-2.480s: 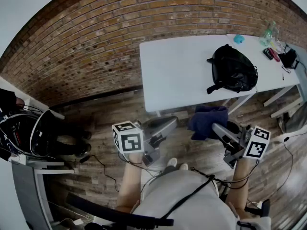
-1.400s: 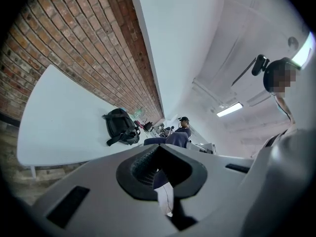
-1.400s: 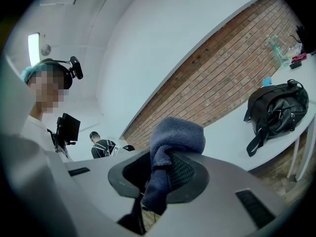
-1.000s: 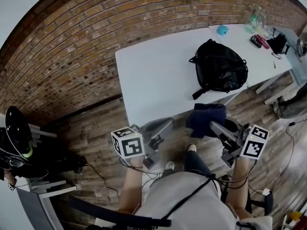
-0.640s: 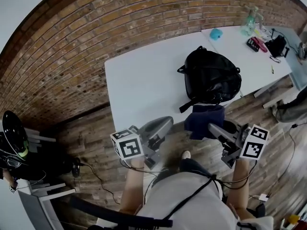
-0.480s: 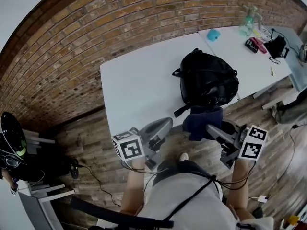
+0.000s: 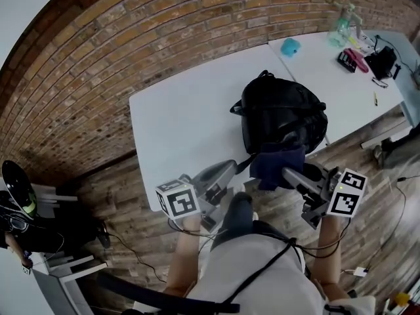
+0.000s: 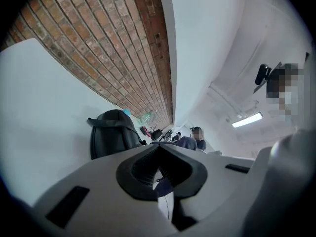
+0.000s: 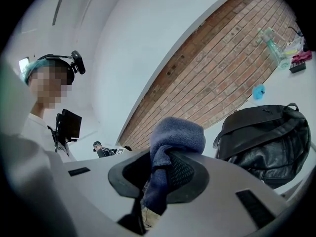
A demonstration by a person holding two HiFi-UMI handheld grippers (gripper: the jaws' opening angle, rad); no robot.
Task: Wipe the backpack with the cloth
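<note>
Here, the right tongs point(image 7: 286, 171) clamped the blue cloth point(image 7: 272, 161) near the backpack point(image 7: 282, 113) on the desk point(image 7: 180, 123); the left tongs point(image 7: 230, 167) sat closed, empty.

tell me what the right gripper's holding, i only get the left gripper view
Observer: The right gripper is shut on a dark blue cloth.
Operator: is it on the backpack yet
Observer: Seemingly not; in the right gripper view the backpack lies right of the cloth, with table showing between them.
Operator: where's my left one
Observer: In the head view the left gripper sits at the table's near edge, left of the backpack, shut and empty.
</note>
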